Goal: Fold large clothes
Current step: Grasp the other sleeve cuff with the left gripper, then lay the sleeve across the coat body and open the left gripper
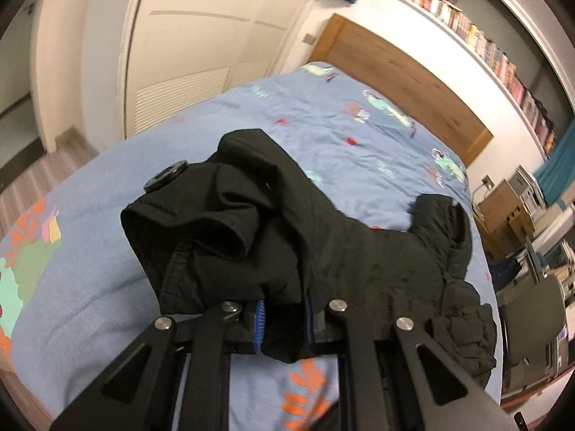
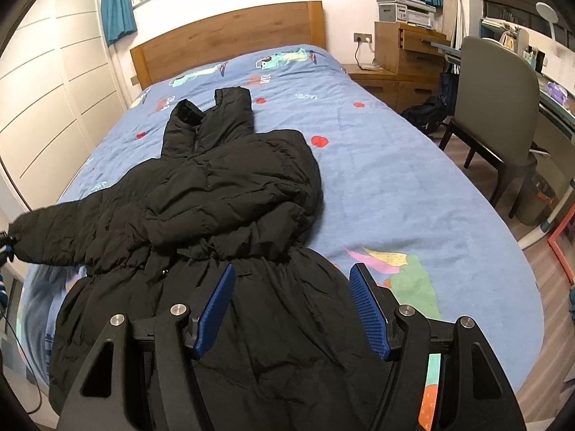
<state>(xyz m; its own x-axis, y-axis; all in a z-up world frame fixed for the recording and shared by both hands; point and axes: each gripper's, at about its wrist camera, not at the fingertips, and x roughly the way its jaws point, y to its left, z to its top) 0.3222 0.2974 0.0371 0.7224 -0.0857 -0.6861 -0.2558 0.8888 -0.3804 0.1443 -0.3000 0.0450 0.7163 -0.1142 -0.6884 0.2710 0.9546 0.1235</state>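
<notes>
A long black puffer coat (image 2: 222, 186) lies face up on the blue patterned bed (image 2: 413, 186), collar toward the headboard. One sleeve is folded across its chest. The other sleeve (image 2: 54, 230) stretches out to the left edge of the right wrist view. My left gripper (image 1: 284, 309) is shut on that sleeve's cuff (image 1: 222, 237), which bunches over the blue pads and is lifted off the bed (image 1: 287, 125). My right gripper (image 2: 293, 267) stands open just above the coat's skirt, with nothing pinched between its fingers.
A wooden headboard (image 2: 230, 32) closes the far end of the bed. White wardrobe doors (image 2: 43, 82) run along the left side. On the right stand a nightstand (image 2: 391, 75), a grey chair (image 2: 499, 104) and a desk. A shelf of books (image 1: 478, 39) runs above the headboard.
</notes>
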